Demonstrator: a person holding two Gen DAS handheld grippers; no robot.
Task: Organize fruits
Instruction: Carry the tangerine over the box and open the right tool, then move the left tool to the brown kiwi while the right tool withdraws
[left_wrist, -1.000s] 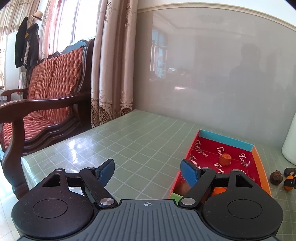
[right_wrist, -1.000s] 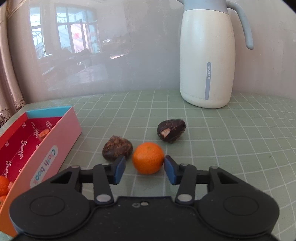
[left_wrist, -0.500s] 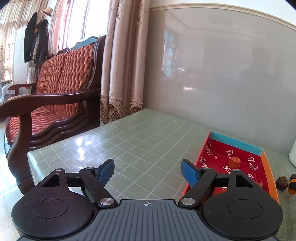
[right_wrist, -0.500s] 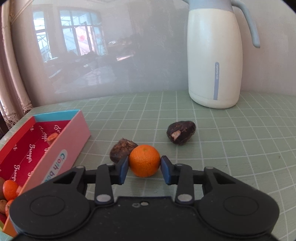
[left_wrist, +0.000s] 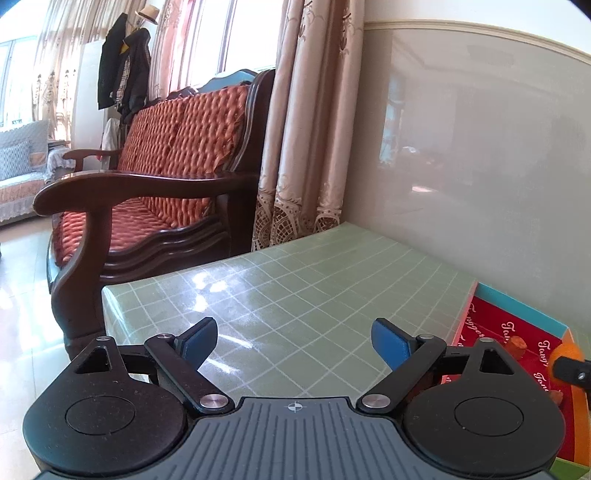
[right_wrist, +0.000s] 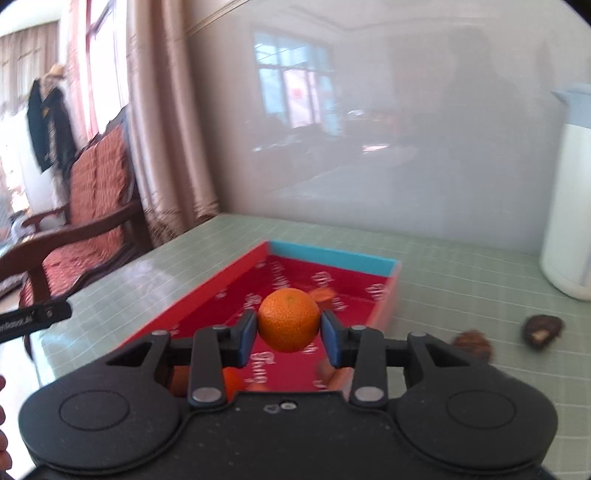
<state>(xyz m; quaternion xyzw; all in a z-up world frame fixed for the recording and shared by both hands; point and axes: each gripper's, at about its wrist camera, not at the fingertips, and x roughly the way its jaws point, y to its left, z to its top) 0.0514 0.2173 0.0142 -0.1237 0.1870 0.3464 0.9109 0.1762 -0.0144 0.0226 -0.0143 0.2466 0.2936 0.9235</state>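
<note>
My right gripper (right_wrist: 289, 331) is shut on a small orange tangerine (right_wrist: 289, 319) and holds it above the red box (right_wrist: 317, 254) with the blue end wall. Several small orange pieces lie in the box, partly hidden under the gripper. Two dark brown fruits (right_wrist: 543, 328) lie on the green table to the right of the box. My left gripper (left_wrist: 294, 341) is open and empty above the table, left of the box (left_wrist: 517, 306). The tangerine also shows at the right edge of the left wrist view (left_wrist: 567, 353).
A white thermos jug (right_wrist: 569, 206) stands at the back right by the wall. The table's left edge (left_wrist: 110, 295) drops off toward a wooden sofa (left_wrist: 155, 192) with red cushions. A curtain (left_wrist: 306, 140) hangs at the table's back left corner.
My right gripper lifted the tangerine off the table and carried it left over the red box. My left gripper swung further left, away from the box.
</note>
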